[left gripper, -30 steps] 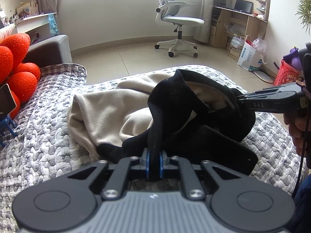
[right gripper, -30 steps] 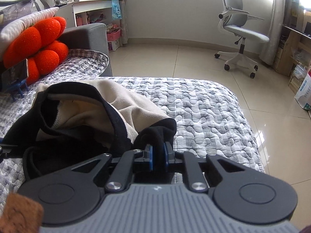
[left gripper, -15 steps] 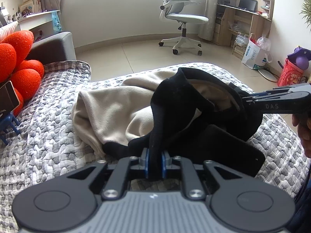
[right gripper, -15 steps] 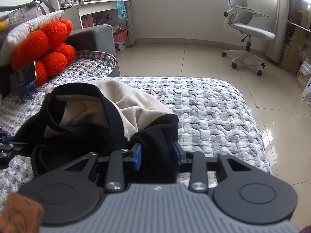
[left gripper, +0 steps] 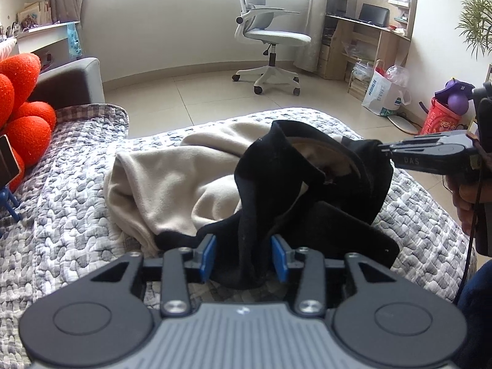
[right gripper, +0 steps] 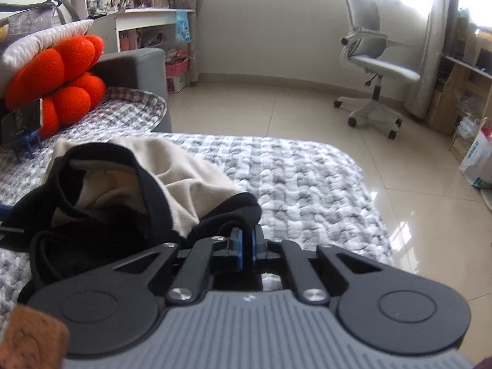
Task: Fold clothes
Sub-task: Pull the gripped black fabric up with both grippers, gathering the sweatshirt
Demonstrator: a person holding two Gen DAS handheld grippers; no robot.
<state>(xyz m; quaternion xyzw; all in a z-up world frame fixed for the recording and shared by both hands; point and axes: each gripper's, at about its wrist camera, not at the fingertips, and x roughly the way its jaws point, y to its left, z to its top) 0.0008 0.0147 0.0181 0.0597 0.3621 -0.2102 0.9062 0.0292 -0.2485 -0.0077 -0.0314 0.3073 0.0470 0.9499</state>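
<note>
A beige garment (left gripper: pixel 172 184) with black trim lies bunched on the quilted grey cover (left gripper: pixel 61 221). My left gripper (left gripper: pixel 243 253) sits low at its near edge. Its jaws are opening, and a black fold (left gripper: pixel 255 215) stands between the blue pads (left gripper: pixel 206 253), which no longer squeeze it. My right gripper (left gripper: pixel 381 149) comes in from the right and pinches the garment's black hem. In the right wrist view this gripper (right gripper: pixel 246 246) is shut on the black hem (right gripper: pixel 240 209), and the garment (right gripper: pixel 184 181) spreads out to the left of it.
An orange plush cushion (left gripper: pixel 24 117) and a phone on a blue stand (left gripper: pixel 7 166) sit at the left of the bed. Past the quilt's far edge lies tiled floor with an office chair (left gripper: pixel 270 37), a desk (left gripper: pixel 369 40) and a paper bag (left gripper: pixel 381 95).
The left jaws, shut on the black fold before, have spread apart. The right jaws opened half a second ago and have closed again on the black hem. The garment has barely shifted.
</note>
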